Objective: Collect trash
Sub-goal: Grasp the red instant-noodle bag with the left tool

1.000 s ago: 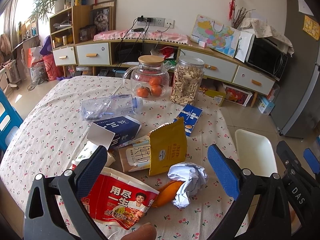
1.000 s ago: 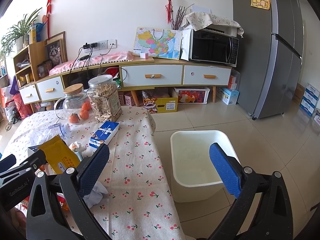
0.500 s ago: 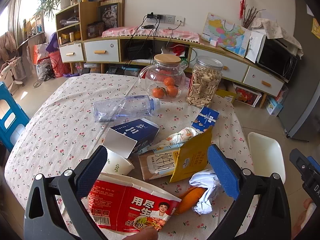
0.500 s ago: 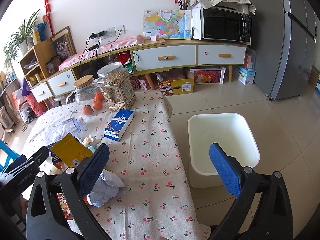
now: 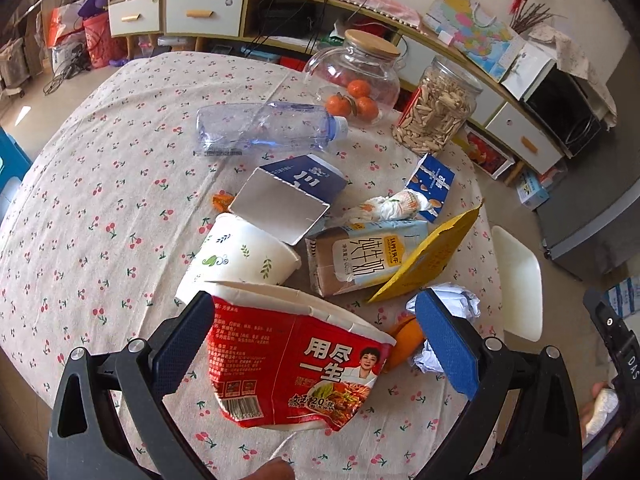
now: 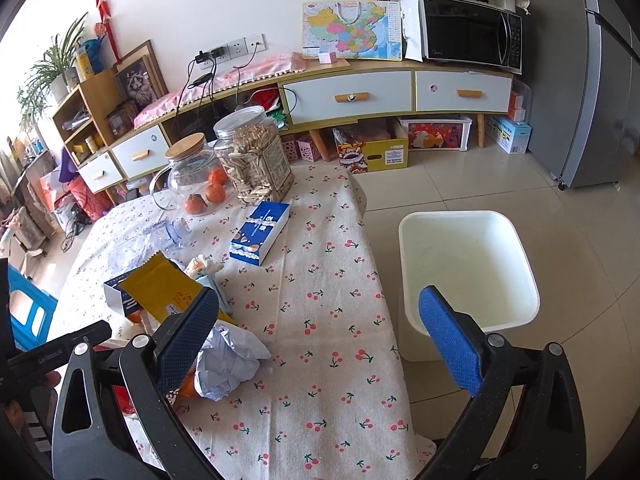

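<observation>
From your left wrist camera, your left claw (image 5: pixel 316 336) stands spread wide over the red instant-noodle cup (image 5: pixel 296 364), which lies crushed on its side on the bench (image 5: pixel 100 208); its white rim is bent and its red printed wall faces you, with the left pad just beside its end. Behind it lie a white paper cup (image 5: pixel 240 256) on its side, a dark blue carton (image 5: pixel 296 192) with its flap open, a brown milk carton (image 5: pixel 364 256), a yellow packet (image 5: pixel 432 256), and a squashed clear bottle (image 5: pixel 268 128) farther back. A crumpled white paper (image 5: pixel 452 308) and an orange peel (image 5: pixel 404 344) sit by the right pad. From your right wrist camera, your right claw (image 6: pixel 320 340) is also spread wide and holds nothing; its left pad hangs over the same crumpled paper (image 6: pixel 228 360) near the bench edge, its right pad over the white bin (image 6: pixel 468 280) standing on the floor beside the bench.
</observation>
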Demonstrator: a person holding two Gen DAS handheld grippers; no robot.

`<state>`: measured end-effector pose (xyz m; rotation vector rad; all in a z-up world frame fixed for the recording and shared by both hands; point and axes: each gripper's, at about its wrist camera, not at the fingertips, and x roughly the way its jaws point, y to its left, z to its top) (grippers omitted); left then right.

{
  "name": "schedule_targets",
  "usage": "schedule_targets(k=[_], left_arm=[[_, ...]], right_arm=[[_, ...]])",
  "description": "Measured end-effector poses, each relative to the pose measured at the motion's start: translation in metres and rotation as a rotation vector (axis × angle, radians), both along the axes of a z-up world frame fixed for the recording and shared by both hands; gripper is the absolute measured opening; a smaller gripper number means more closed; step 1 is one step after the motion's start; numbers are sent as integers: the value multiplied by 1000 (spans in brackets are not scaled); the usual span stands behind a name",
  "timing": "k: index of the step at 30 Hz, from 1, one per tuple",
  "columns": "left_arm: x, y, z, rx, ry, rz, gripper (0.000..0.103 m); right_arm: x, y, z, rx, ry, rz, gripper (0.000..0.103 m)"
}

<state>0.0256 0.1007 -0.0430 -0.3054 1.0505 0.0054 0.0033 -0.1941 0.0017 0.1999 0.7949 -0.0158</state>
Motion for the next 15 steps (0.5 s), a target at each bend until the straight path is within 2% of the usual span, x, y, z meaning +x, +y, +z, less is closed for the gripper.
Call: schedule_targets(k=[7,15], left_arm=[[-33,29,-26,-82,62,197,97],[-18,14,-62,-82,114,186,97]], right_arm=[[0,10,-6,15,9,24,96],[5,26,-24,-45,60,56,96]])
